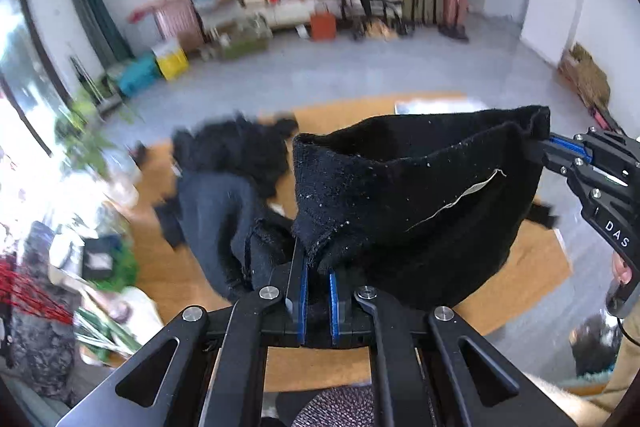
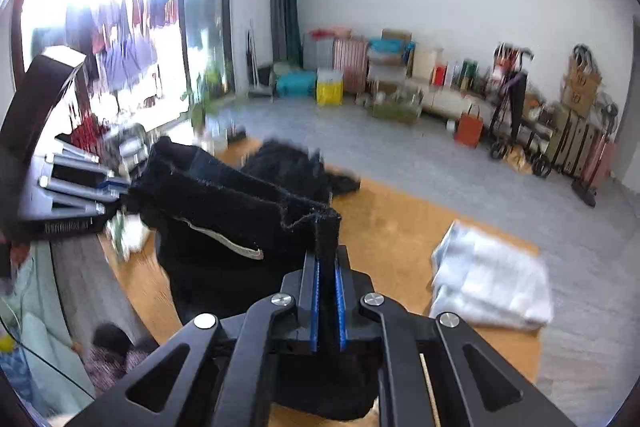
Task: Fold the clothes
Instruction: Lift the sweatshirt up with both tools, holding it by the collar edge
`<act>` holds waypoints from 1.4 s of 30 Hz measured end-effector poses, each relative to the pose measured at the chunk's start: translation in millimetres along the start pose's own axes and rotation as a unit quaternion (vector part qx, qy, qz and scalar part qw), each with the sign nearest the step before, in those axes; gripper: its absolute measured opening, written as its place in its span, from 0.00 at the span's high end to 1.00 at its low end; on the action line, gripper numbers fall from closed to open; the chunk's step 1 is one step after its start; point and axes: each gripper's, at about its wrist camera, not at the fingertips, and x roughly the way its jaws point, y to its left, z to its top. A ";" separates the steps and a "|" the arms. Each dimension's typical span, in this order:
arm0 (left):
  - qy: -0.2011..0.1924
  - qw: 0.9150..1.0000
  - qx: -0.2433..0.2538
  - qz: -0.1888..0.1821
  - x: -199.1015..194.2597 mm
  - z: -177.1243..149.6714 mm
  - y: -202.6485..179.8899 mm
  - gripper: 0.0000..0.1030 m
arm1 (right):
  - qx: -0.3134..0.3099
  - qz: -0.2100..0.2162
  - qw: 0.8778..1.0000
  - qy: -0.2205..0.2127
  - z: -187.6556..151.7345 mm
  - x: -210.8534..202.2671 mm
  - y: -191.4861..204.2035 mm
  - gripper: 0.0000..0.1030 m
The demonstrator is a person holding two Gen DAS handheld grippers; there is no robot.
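- Left gripper [image 1: 317, 269] pinches one end of a black garment [image 1: 420, 195].
- Right gripper [image 2: 328, 269] pinches the other end.
- Dark clothes [image 1: 232, 179] lie heaped on the wooden surface [image 1: 528, 267].
- Folded white cloth [image 2: 492, 283] rests apart.

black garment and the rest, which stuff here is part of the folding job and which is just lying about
Part of the job:
- black garment, held up between left gripper and right gripper
- dark clothes pile on the wooden table
- folded white cloth

Just lying about:
- orange bag
- yellow bag
- suitcases

The dark pile [image 1: 236, 163] on the worktop [image 1: 528, 267] is blurred. The held garment [image 1: 420, 195] hides the worktop behind it, and its lower end is cut off.
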 end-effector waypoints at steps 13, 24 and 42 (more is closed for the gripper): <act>-0.185 0.983 -0.010 0.004 -183.9 81.1 -24.9 0.92 | -0.037 -0.125 0.966 -0.223 122.7 -200.8 26.9 0.93; -0.094 0.995 -0.018 -0.009 -78.4 75.6 -6.4 0.92 | -0.029 -0.105 0.974 -0.197 119.7 -143.2 34.9 0.93; 0.066 0.997 -0.013 0.029 300.8 25.9 67.5 0.92 | 0.017 -0.055 0.997 0.058 63.0 247.4 -34.4 0.92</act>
